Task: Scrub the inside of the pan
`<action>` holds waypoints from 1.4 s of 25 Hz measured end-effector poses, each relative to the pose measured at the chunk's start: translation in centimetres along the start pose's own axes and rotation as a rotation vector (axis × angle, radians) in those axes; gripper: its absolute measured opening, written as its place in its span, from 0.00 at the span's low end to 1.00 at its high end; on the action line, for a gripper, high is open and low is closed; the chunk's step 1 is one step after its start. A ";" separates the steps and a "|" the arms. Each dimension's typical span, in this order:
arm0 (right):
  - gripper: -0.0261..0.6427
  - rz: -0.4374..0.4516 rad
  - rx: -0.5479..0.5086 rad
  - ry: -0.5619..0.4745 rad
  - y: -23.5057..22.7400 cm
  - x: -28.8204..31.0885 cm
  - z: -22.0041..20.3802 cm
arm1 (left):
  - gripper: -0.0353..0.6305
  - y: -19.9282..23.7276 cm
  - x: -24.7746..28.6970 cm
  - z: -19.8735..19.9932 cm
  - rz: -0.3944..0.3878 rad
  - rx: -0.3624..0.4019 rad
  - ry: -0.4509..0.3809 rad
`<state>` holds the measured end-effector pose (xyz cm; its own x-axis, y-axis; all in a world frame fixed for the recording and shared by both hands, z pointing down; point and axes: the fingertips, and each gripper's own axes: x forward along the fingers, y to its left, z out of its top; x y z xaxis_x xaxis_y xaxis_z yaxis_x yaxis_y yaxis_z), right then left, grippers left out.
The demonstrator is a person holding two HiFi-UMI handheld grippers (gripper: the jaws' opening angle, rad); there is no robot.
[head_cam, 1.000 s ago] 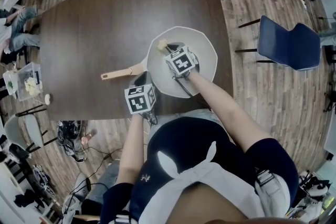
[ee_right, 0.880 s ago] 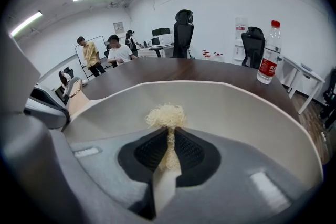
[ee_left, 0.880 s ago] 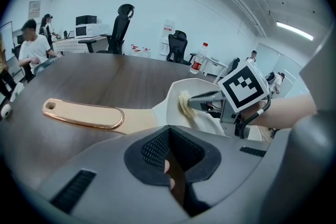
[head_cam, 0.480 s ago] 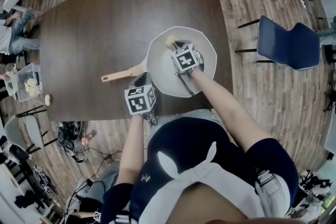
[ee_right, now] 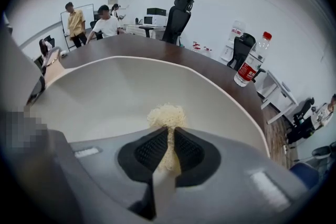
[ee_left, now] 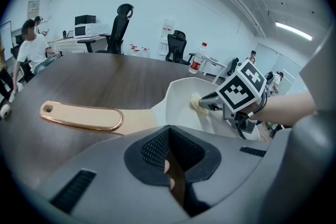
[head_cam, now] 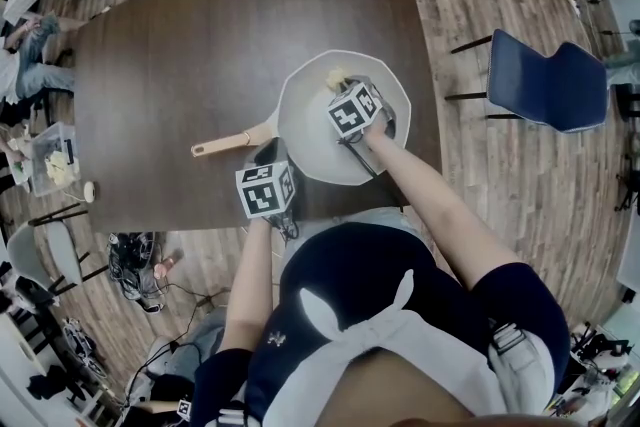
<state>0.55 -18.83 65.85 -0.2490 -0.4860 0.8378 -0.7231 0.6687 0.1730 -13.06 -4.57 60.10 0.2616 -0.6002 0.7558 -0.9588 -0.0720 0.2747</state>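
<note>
Right gripper (ee_right: 170,131) is closed tight on the scrub pad (ee_right: 167,113). The pad sticks out just past the jaw tips and sits against the white inner wall of the pan (head_cam: 310,130).

The gripper is inside the bowl, tipped down and forward. The pad meets the far side of the bowl directly ahead of the jaws, with the rim curving above and beyond it.

Left gripper (ee_left: 169,139) has its jaws drawn narrow at the pan's near rim, next to the handle root. It looks clamped there to steady the pan, though only a thin sliver shows in the slot, so that's my read and not certain.

From the left gripper, the handle (ee_left: 81,117) runs off to the left, flat on the table (head_cam: 200,45). The bowl opens ahead and to the right. The pan's long axis therefore lies roughly crosswise to both grippers.

What the next move depends on:
- The right gripper is the only one in the bowl, so it is the working one.
- The rest of the inner surface lies behind and to either side of the pad, back toward the left gripper.
- My guess is the next stroke drags back or sweeps sideways along the wall. Pushing further forward would ride up over the rim.
</note>
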 end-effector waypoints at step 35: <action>0.09 0.173 -0.387 0.571 0.5 -2.5 -9.0 | 0.06 -0.1 -0.4 -0.2 0.012 -0.009 -0.017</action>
<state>6.61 -12.23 68.54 0.1140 -0.0551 0.9920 -0.3965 0.9130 0.0963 -13.05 -4.15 59.86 0.2479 -0.6143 0.7492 -0.9609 -0.0576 0.2707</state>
